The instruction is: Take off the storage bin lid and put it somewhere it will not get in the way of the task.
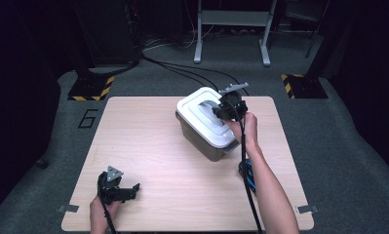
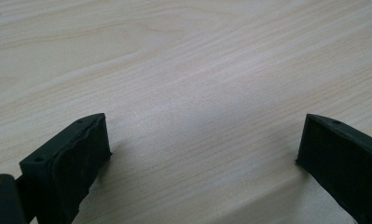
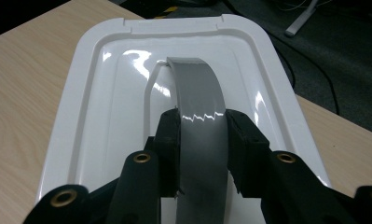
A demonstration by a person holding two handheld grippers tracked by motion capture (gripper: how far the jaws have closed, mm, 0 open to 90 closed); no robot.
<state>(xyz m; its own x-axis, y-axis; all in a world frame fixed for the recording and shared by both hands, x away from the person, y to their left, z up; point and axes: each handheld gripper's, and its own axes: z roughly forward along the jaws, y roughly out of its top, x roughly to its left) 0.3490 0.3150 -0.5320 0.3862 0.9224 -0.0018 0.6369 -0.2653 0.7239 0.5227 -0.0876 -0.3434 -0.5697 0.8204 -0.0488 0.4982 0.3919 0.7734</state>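
1. Right gripper (image 3: 202, 154) has its two black jaws clamped on the grey handle (image 3: 200, 107) of the white lid (image 3: 109, 93) — the pads press the handle's two edges, so the grip looks made
2. Under that gripper sits the grey bin (image 1: 202, 139), with the lid on top of it, toward the far right part of the wooden table (image 1: 148, 146); the handle arches up from the lid's middle and runs straight ahead of the jaws
3. Left gripper (image 1: 126, 191) rests low at the near left of the table, well apart from the bin, its jaws spread wide with nothing but bare wood between them
4. Step in hand, as I judge it: the grasp on the handle is done and the lift of the lid is not yet begun — the lid appears seated on the bin's rim all round
5. Next move likely calls for a straight pull upward, kept level so the lid does not jam on one edge; the bin may rise with it, so the free left gripper could be needed to steady the bin's side
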